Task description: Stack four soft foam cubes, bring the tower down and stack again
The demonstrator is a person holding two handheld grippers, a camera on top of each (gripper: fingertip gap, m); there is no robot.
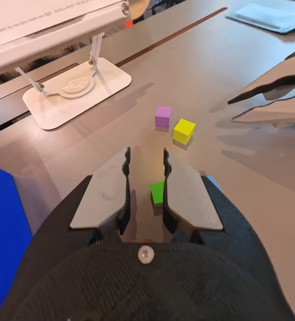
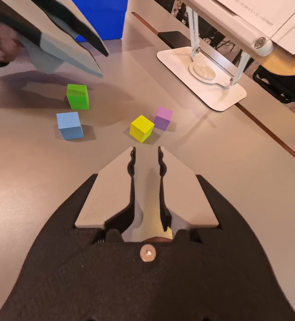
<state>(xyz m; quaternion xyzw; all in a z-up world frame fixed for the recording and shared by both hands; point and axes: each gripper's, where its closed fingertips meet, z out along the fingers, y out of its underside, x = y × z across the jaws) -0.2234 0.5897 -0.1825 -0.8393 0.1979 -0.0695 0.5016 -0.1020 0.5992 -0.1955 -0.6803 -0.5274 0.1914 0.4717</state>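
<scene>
Reading from left to right across the right wrist view, the left claw (image 2: 98, 64) hangs released above the counter (image 2: 212, 173), its fingers apart and nothing between them, with the green cube (image 2: 78, 97) below it and the blue cube (image 2: 70, 125) just beside that one. All four foam cubes lie singly on the counter; no tower stands, so stacking is judged to be the step in hand. In the left wrist view the green cube (image 1: 157, 192) shows low between the fingers, partly hidden by one of them, and only a sliver of the blue cube (image 1: 212, 180) appears, so a descent from here could clip either one and push it aside. Farther right, the yellow cube (image 2: 141, 128) sits corner-on to the right claw (image 2: 146, 147), which is likewise released and empty, just short of it. Closing on a cube turned this way is likely to meet edges rather than flat faces, so the soft foam may twist or squeeze out. The purple cube (image 2: 163, 118) stands just beside the yellow one and could be nudged. At far right, a white stand (image 2: 202, 78) lies well apart.
</scene>
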